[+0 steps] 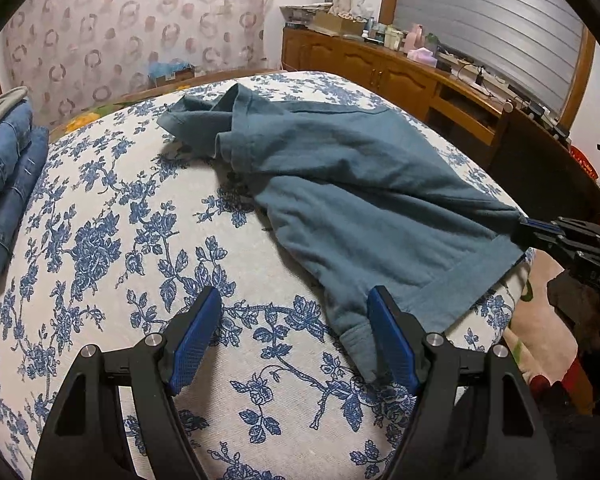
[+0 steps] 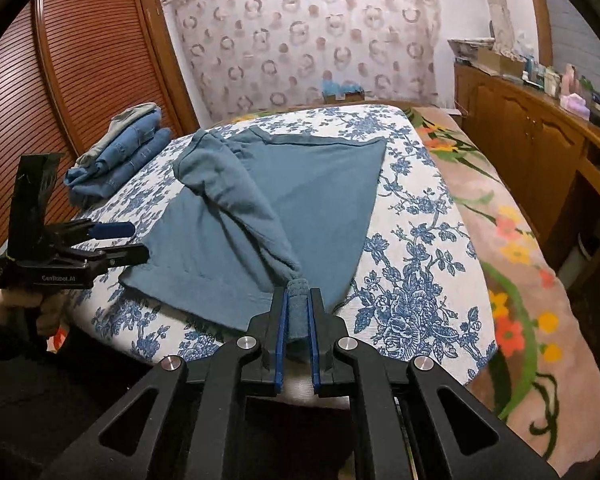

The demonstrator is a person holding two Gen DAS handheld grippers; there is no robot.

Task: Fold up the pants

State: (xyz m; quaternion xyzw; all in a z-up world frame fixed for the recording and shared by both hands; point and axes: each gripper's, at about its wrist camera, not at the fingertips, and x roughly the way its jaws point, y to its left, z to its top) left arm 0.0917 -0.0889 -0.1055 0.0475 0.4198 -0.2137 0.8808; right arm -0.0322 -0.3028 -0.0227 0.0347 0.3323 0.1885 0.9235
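Observation:
Teal pants [image 1: 360,184] lie spread and rumpled on a blue-flowered white board [image 1: 112,240]. My left gripper [image 1: 294,300] is open, its right finger touching the near waistband corner, nothing between the pads. In the right wrist view my right gripper [image 2: 298,294] is shut on a bunched corner of the teal pants [image 2: 284,184], lifting that edge into a ridge. The left gripper [image 2: 136,242] shows at the left, open, at the pants' other near corner. The right gripper [image 1: 526,229] shows at the right of the left wrist view, pinching the cloth.
Folded blue jeans [image 2: 120,156] are stacked at the board's far left [image 1: 4,184]. A flowered blanket [image 2: 512,248] covers the bed on the right. A wooden sideboard [image 2: 540,140] with clutter runs along the right wall. A slatted wardrobe [image 2: 60,92] stands left.

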